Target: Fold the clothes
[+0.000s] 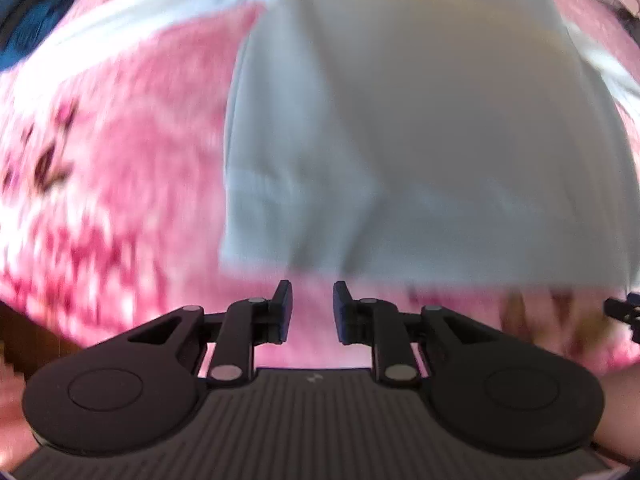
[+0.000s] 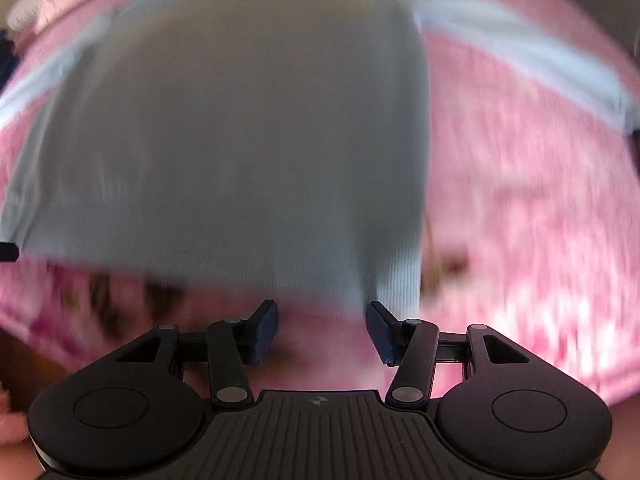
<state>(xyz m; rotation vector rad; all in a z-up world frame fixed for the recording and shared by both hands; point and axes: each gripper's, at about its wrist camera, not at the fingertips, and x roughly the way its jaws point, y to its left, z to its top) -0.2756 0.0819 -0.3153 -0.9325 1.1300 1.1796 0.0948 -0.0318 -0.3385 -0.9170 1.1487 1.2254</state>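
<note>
Pale-blue garment is laid flat on pink patterned bedspread, hem near its front edge. Left gripper and right gripper are seen parted, empty. Blue cloth is noted at far-left corner.

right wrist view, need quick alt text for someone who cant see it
A pale blue garment lies spread flat on a pink patterned bedspread, blurred. The open right gripper hangs just short of its near hem, holding nothing.

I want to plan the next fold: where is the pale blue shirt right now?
The pale blue shirt lies spread flat on the pink blanket, just ahead of both open grippers; its near hem is closest to them.
</note>
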